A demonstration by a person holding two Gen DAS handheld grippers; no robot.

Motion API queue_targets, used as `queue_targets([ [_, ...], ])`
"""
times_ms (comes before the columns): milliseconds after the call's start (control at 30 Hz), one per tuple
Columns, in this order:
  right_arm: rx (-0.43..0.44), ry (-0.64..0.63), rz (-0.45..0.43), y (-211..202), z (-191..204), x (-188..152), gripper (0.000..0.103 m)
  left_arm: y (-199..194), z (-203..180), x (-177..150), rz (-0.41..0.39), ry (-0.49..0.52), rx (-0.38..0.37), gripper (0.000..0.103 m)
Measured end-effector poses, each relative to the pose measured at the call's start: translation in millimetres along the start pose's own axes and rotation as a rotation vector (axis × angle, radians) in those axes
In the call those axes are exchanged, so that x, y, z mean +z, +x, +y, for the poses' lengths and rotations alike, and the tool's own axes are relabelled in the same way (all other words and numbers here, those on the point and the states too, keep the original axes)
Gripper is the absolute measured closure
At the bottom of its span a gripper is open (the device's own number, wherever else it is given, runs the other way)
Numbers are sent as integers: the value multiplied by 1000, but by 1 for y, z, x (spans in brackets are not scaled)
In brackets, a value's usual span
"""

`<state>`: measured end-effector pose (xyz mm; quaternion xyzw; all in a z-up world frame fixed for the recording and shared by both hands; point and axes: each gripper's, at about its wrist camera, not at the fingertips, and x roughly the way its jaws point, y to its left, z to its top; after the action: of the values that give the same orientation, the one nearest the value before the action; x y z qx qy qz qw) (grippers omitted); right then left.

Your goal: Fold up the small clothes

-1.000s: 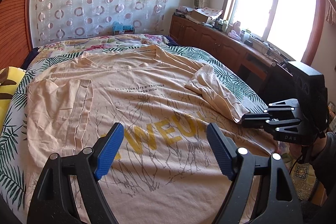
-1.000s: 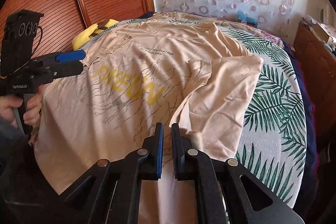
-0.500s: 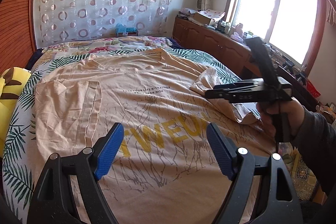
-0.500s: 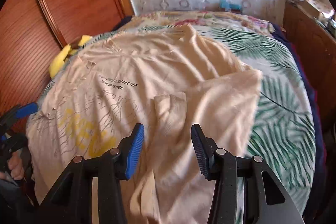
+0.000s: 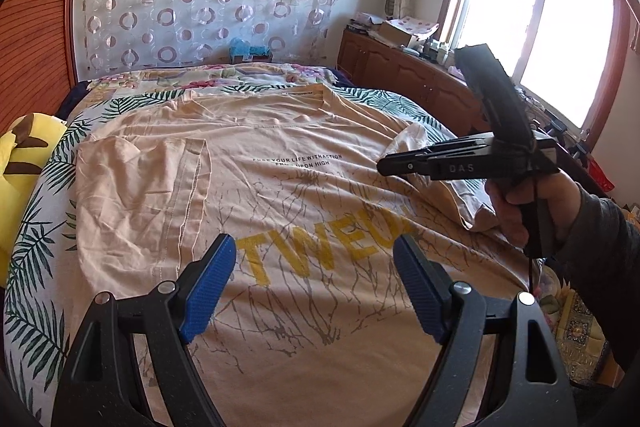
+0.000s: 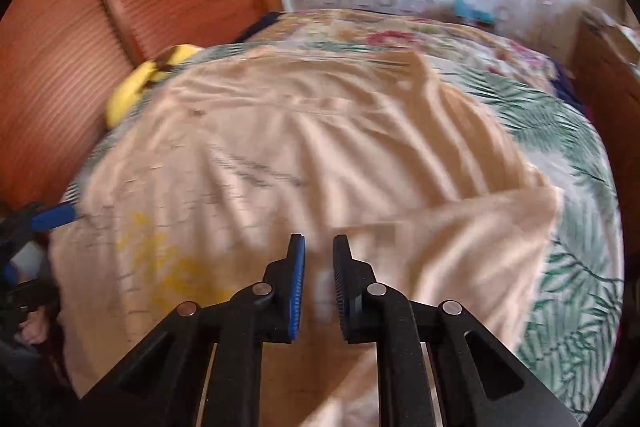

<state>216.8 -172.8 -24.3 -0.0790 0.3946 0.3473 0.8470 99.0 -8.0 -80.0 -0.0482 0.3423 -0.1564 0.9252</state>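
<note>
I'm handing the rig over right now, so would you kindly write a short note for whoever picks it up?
Left gripper: open, empty, hovering over the lower half of the T-shirt.
Right gripper: jaws nearly closed with a narrow gap, nothing visibly held, raised above the shirt's right side.
T-shirt: spread print-up on the bed, collar toward the far end.
Done: the left sleeve is folded in over the body. The right sleeve is turned in too, but lies bunched.
Left: tidy the right sleeve, fold the sides in, then fold the shirt lengthwise.
</note>
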Motion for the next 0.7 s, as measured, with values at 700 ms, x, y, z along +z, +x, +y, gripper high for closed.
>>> queue_targets([
  [700, -58, 19, 27, 24, -22, 13, 100, 5, 7, -2, 16, -3, 12, 21],
])
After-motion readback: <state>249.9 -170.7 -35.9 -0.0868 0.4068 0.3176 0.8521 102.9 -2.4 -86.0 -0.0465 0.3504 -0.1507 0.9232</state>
